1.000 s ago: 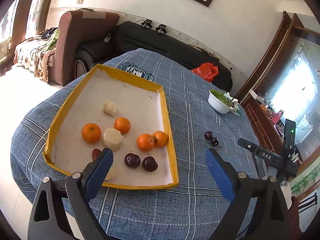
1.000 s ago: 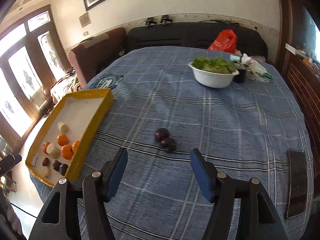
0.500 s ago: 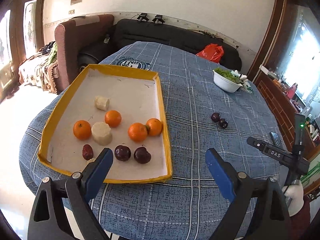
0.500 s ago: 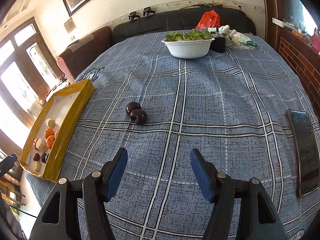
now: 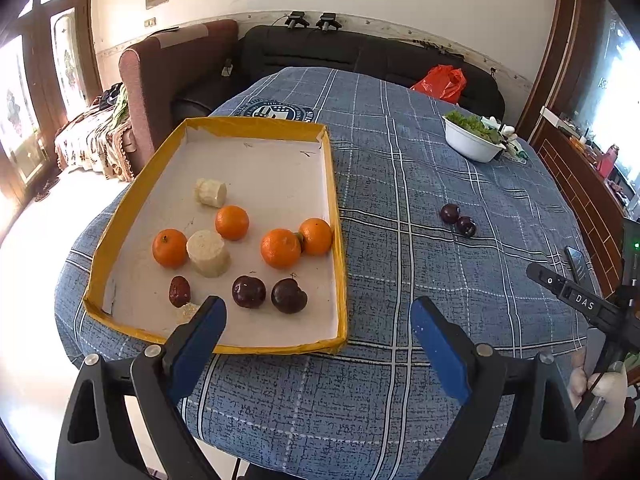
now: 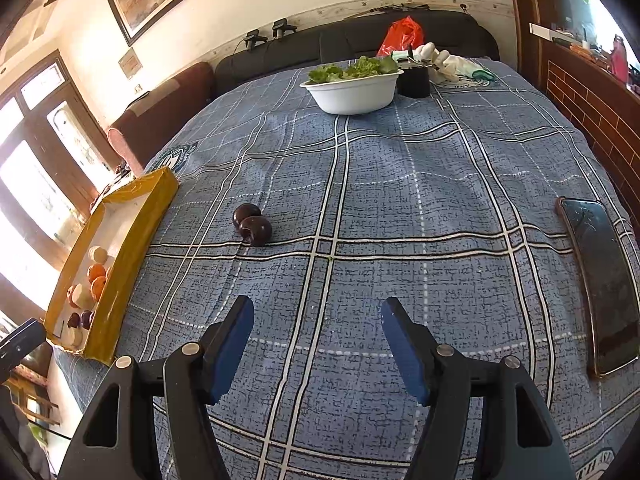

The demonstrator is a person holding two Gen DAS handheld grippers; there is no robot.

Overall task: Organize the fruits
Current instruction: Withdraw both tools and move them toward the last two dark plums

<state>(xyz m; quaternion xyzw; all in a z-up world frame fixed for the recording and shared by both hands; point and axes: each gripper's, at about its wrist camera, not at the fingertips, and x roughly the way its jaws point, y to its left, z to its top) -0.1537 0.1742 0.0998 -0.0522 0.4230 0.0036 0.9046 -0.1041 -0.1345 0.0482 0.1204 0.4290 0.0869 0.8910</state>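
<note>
Judging from the layout, the nearer of two plums (image 6: 256,230) left on the checked tablecloth (image 6: 400,200) is best approached from above by the right gripper (image 6: 316,326), whose jaws are parted and empty. The left gripper (image 5: 318,330) is spread wide, also empty, over the tray (image 5: 336,240), a shallow yellow-rimmed cardboard box where round glossy fruit is gathered.

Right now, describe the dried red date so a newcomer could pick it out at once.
Find the yellow-rimmed tray on the blue checked tablecloth. The date lies near the tray's front left corner, just below an orange. It is the only small, wrinkled, reddish-brown oval; the plums beside it are rounder and darker.
</note>
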